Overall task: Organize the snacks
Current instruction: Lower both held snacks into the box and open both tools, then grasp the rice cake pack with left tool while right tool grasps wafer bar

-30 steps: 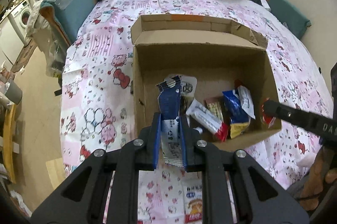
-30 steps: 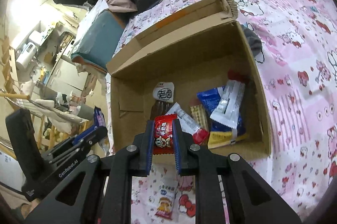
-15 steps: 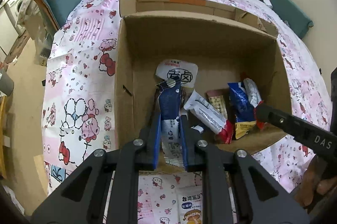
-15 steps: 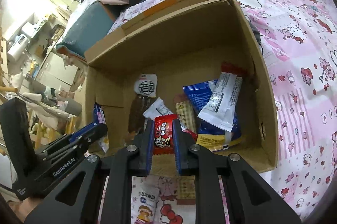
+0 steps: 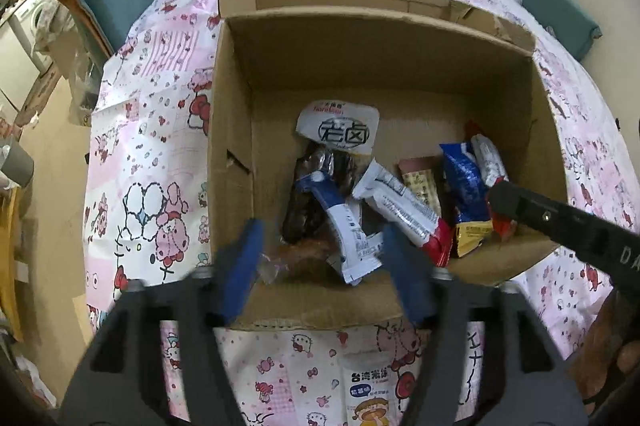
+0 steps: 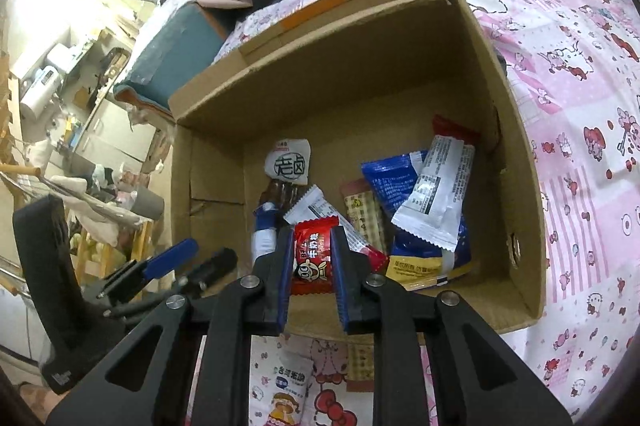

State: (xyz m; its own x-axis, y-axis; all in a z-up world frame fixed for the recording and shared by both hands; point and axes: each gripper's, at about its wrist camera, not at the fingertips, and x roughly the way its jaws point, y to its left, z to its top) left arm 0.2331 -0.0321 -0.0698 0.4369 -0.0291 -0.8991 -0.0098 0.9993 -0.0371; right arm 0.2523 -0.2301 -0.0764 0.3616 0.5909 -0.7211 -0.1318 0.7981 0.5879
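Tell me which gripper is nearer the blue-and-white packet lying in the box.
Left. The left gripper, open, brackets the blue-and-white packet at the cardboard box near wall. The right gripper, holding a red packet, sits off to its right.

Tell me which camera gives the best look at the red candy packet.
The right wrist view. There the red candy packet sits front and centre, clamped in the right gripper above the cardboard box, its printed face readable. The left wrist view shows only red slivers of it behind the right gripper's finger.
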